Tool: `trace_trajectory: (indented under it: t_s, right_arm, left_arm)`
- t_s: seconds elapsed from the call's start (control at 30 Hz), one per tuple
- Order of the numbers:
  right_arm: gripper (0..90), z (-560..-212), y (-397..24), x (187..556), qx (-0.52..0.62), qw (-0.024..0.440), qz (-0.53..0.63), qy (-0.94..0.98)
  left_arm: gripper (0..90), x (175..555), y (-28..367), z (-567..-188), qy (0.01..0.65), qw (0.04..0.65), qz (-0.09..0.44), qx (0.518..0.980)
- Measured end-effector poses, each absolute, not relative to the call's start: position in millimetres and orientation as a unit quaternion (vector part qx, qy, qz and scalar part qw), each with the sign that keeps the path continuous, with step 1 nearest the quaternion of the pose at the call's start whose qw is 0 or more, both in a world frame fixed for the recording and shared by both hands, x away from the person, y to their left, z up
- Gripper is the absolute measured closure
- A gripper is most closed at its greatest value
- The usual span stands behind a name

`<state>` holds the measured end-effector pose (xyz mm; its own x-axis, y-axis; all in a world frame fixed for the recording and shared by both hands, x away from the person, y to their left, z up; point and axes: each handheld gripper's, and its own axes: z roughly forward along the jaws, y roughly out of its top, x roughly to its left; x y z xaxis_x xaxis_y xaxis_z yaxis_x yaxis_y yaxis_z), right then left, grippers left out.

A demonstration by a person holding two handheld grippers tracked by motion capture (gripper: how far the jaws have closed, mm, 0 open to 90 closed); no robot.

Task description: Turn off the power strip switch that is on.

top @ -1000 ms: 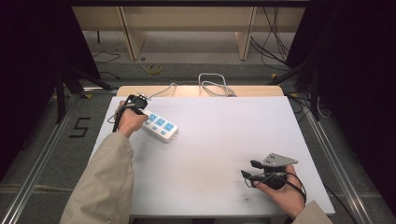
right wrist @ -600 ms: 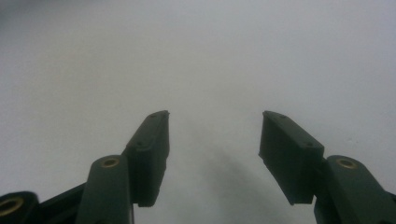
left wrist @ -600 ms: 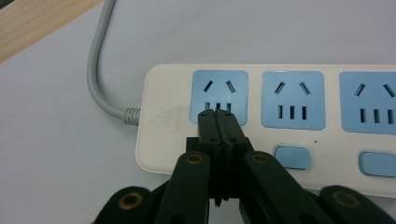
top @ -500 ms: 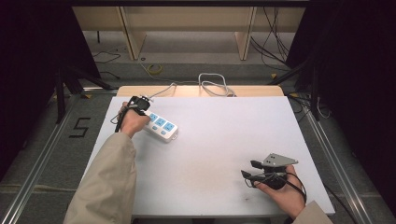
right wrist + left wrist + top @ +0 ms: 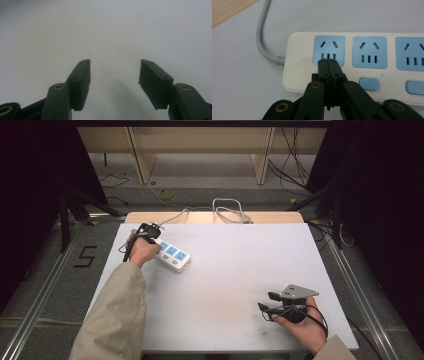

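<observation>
Change over the last second: almost none. The left gripper [image 5: 148, 232] stays at the far-left end of the power strip [image 5: 172, 256], the strip has not shifted on the table [image 5: 230, 270], and the right gripper [image 5: 272, 303] holds the same spot at the near right. This suggests a press or a steadying hold in progress, not a carry.

Left side: in the left gripper view the left gripper [image 5: 328, 65] has its jaws closed flat against each other, with nothing between them. The tips rest on or just over the first blue socket [image 5: 328, 50], at its three lower slots; contact cannot be confirmed. The strip's grey cord [image 5: 263, 42] leaves the end of the strip at the left and runs to the far edge of the table. The blue switch [image 5: 368, 83] lies just right of the jaws, untouched.

Right side: the right gripper [image 5: 114, 75] is wide open and empty above bare table, well apart from the strip.
</observation>
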<state>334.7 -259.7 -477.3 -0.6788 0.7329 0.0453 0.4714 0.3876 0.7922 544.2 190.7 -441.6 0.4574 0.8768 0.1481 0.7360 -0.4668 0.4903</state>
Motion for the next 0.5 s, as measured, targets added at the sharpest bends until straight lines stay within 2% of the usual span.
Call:
trace_trajectory:
  t_s: [0.5]
  right_arm:
    - [43.3,-477.5,-259.3,334.7,0.367,0.156,0.412,0.819]
  left_arm:
    - [89.8,545.2,189.6,-443.2,0.481,0.175,0.194,0.837]
